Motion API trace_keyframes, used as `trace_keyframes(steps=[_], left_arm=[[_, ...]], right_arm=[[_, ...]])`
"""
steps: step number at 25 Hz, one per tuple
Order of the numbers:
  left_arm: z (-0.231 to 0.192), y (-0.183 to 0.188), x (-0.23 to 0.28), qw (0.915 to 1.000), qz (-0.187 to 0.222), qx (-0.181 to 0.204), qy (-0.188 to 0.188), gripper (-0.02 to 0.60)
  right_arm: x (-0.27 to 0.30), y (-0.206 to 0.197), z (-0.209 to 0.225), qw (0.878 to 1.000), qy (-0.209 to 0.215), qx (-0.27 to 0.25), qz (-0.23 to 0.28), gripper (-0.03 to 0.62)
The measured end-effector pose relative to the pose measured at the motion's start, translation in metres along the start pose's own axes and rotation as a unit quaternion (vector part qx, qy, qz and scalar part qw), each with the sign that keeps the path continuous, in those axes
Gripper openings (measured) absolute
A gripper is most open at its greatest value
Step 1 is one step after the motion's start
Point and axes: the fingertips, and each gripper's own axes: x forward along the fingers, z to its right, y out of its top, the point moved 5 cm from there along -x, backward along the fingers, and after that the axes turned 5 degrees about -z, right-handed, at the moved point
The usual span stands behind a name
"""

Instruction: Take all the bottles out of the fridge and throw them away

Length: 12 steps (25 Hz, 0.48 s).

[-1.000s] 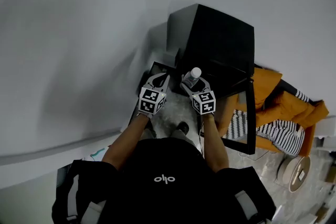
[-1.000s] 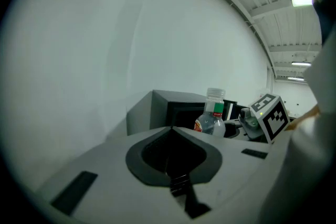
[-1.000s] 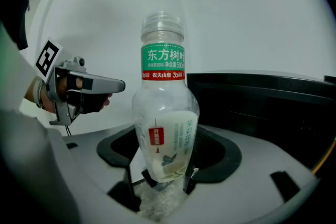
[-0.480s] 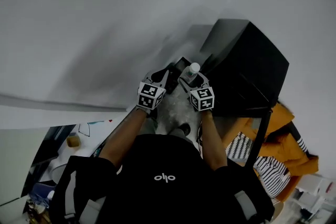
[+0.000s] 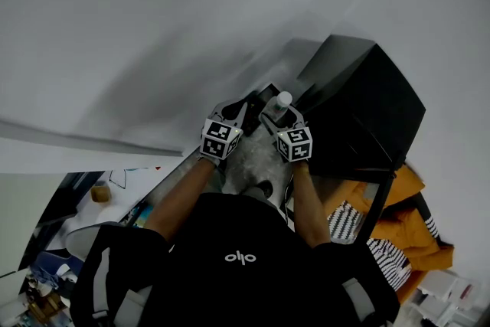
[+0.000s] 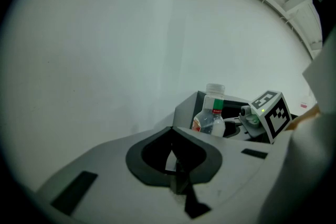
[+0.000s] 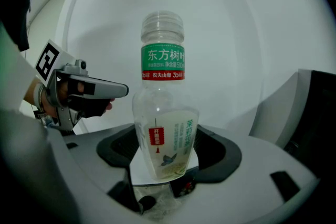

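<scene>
Here we clamp our right gripper (image 7: 164,182) on the base of a clear bottle (image 7: 164,107), held upright. Its green band reads 东方树叶, and lower down there is a red stamp beside 茉莉花茶. Our left gripper (image 6: 177,181), jaws together and empty, sits just beside it. The black fridge (image 5: 360,107) stands to our right.

Clear bottle (image 7: 163,113) with green neck band and red label patch; black fridge (image 5: 360,103); orange cloth (image 5: 387,199); black-and-white striped cloth (image 5: 346,220).
</scene>
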Motion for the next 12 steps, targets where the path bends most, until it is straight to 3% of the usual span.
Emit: trace_keyframes(steps=[12], left_arm=[[0.004,-0.001,0.023,0.9999,-0.01,-0.005,0.007,0.006]], right_arm=[[0.011,-0.007,0.02,1.0,0.011,0.006,-0.004,0.325]])
